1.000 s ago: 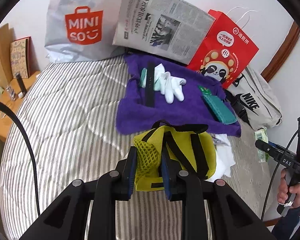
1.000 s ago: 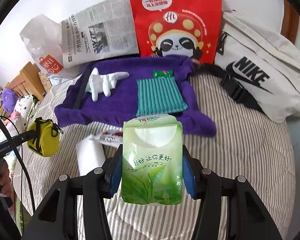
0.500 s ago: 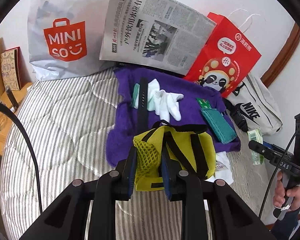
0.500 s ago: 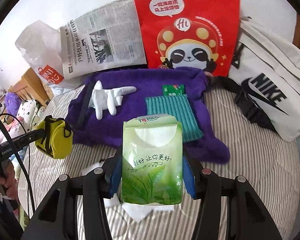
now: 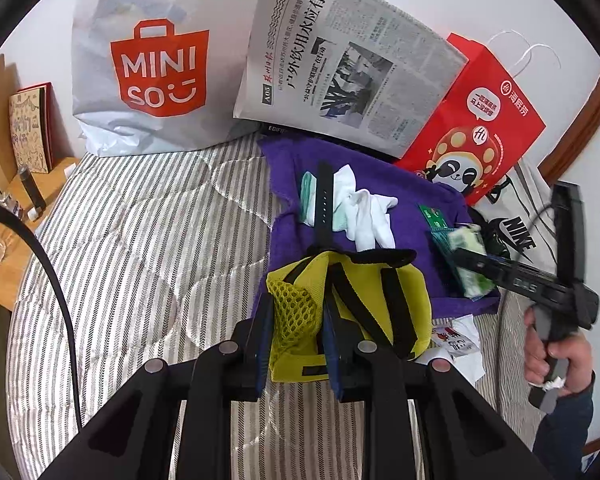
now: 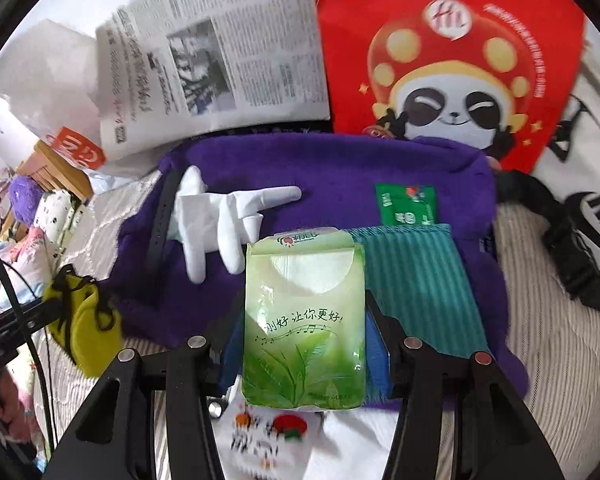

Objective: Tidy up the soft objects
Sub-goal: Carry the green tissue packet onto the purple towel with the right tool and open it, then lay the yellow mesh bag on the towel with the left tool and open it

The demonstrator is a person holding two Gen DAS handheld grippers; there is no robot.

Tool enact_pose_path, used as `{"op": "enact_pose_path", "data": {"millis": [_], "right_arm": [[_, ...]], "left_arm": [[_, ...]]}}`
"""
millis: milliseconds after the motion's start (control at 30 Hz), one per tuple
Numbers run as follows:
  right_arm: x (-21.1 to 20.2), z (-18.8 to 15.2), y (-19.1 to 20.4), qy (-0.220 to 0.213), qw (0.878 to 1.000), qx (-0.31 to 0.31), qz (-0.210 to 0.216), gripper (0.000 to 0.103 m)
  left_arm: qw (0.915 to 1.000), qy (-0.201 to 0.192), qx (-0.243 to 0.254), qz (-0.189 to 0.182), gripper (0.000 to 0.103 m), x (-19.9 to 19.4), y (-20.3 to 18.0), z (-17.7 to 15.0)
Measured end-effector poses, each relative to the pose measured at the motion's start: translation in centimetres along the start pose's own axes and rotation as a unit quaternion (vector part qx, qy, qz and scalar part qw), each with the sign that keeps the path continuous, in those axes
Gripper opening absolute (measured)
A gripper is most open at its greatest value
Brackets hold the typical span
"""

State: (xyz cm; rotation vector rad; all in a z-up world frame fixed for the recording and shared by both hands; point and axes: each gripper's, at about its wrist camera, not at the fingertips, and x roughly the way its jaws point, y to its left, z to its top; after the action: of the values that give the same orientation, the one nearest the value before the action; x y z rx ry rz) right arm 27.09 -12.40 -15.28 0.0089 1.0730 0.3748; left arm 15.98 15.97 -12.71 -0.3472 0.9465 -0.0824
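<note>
Carrying step: left gripper (image 5: 294, 334) clamps the yellow pouch (image 5: 352, 312); right gripper (image 6: 304, 344) clamps the tissue pack (image 6: 304, 320) (both lifted); ahead lies the purple towel (image 6: 340, 184); next, probably, lower and release onto it.

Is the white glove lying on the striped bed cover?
No, the white glove lies on the purple towel, beside a black strap.

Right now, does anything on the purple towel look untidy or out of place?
Mostly the white glove: it lies crumpled, fingers splayed, against the black strap on the purple towel. The teal cloth lies flat.
</note>
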Motion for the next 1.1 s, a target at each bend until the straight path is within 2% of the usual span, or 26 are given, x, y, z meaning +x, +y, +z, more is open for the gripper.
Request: {"op": "enact_pose_path", "data": {"millis": [233,467,600,667,700,833,1100], "right_arm": [[4.0,1.2,1.2,0.036,0.999,-0.017,-0.013,0.052],[6.4,0.7,1.9,0.059,0.997,-0.041,-0.026,0.052],[6.8,0.5,1.9,0.066,0.997,-0.042,-0.017,0.060],[6.9,0.3,2.0,0.062,0.997,-0.048,-0.017,0.071],[6.9,0.2,2.0,0.064,0.997,-0.050,-0.016,0.073],[6.7,0.0,1.8,0.068,0.997,-0.040,-0.019,0.075],[4.2,0.9,1.5,0.046,0.998,-0.030,-0.010,0.076]], "left_arm": [[0.9999,0.006,-0.004,-0.008,0.022,1.1,0.4,0.6],[0.9998,0.007,-0.002,-0.016,0.022,2.1,0.7,1.2],[0.9998,0.008,-0.003,-0.016,0.022,2.5,0.7,1.4],[0.9998,0.010,-0.003,-0.016,0.022,2.7,0.8,1.4],[0.9998,0.010,-0.003,-0.015,0.022,2.7,0.8,1.4],[0.9999,0.012,0.000,-0.009,0.022,2.7,0.9,1.3],[0.9999,0.006,0.002,-0.011,0.022,2.2,0.0,1.9]]}}
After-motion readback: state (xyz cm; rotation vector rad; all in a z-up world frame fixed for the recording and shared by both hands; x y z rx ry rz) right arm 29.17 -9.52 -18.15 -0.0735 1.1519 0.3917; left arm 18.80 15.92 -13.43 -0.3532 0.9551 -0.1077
